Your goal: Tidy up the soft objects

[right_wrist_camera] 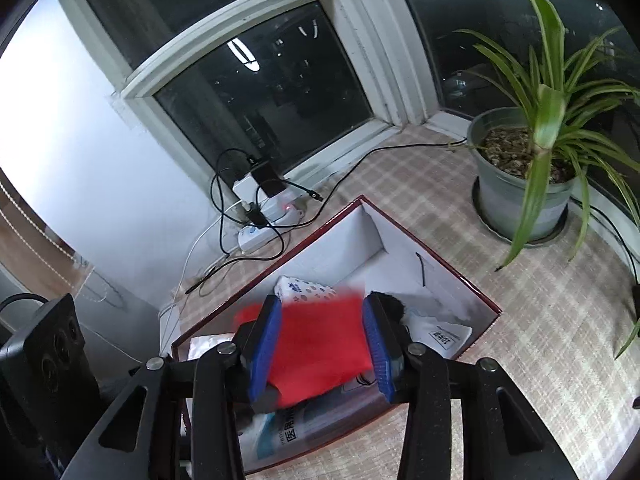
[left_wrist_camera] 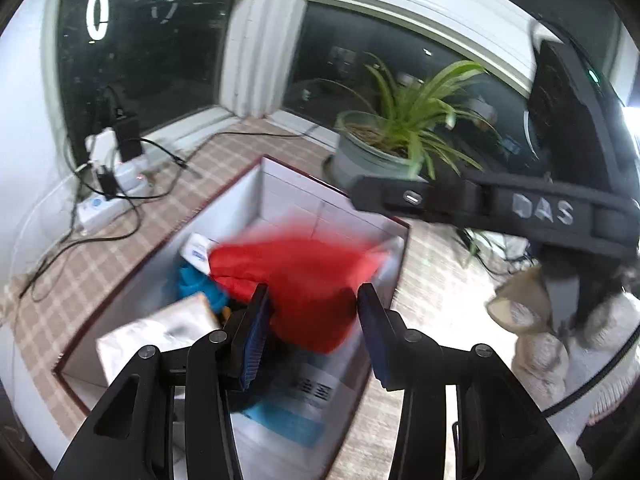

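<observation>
A red soft cloth [left_wrist_camera: 304, 276] is blurred over the open white box with a dark red rim [left_wrist_camera: 394, 222]. It also shows in the right wrist view [right_wrist_camera: 324, 344], over the same box [right_wrist_camera: 472, 286]. My left gripper [left_wrist_camera: 314, 312] is open above the box, with the cloth seen between its blue pads. My right gripper [right_wrist_camera: 322, 332] is open above the box, the cloth below its jaws. The box holds a tissue pack [right_wrist_camera: 306, 290], a white packet [left_wrist_camera: 160, 330], a blue item [left_wrist_camera: 192, 284] and a mask packet [right_wrist_camera: 438, 334].
A potted spider plant [right_wrist_camera: 524, 184] stands beyond the box on the checked cloth surface. A power strip with chargers and cables [right_wrist_camera: 264, 212] lies by the window. The other gripper's black body [left_wrist_camera: 520, 204] and a beige sleeve [left_wrist_camera: 536, 340] are at the right in the left wrist view.
</observation>
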